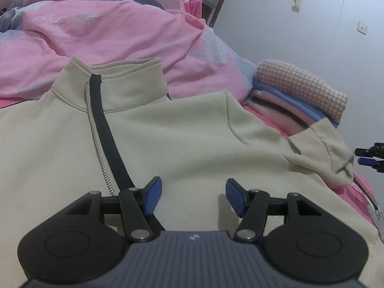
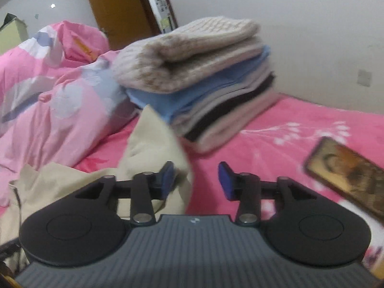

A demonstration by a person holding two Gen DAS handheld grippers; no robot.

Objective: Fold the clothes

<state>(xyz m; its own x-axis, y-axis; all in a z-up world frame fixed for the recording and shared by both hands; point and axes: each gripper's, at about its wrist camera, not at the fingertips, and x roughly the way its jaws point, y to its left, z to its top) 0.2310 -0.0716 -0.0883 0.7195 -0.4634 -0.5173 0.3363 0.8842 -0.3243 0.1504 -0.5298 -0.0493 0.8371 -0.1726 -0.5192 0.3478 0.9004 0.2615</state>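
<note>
Beige jacket (image 1: 168,139) lies flat on the pink bed (image 2: 276,129), collar toward the rumpled quilt (image 1: 96,31), its zip (image 1: 96,132) running down the front. The left gripper (image 1: 193,196) hovers over the chest, jaws apart and gripping nothing. The right gripper (image 2: 195,180) has its jaws parted too, the sleeve (image 2: 153,144) just beside its left pad. A stack (image 2: 204,84) of folded clothes sits behind; a phone (image 2: 348,170) lies right.

No words, labels or numbers are legible anywhere here; the papers on the door (image 2: 161,7) are too blurred.
</note>
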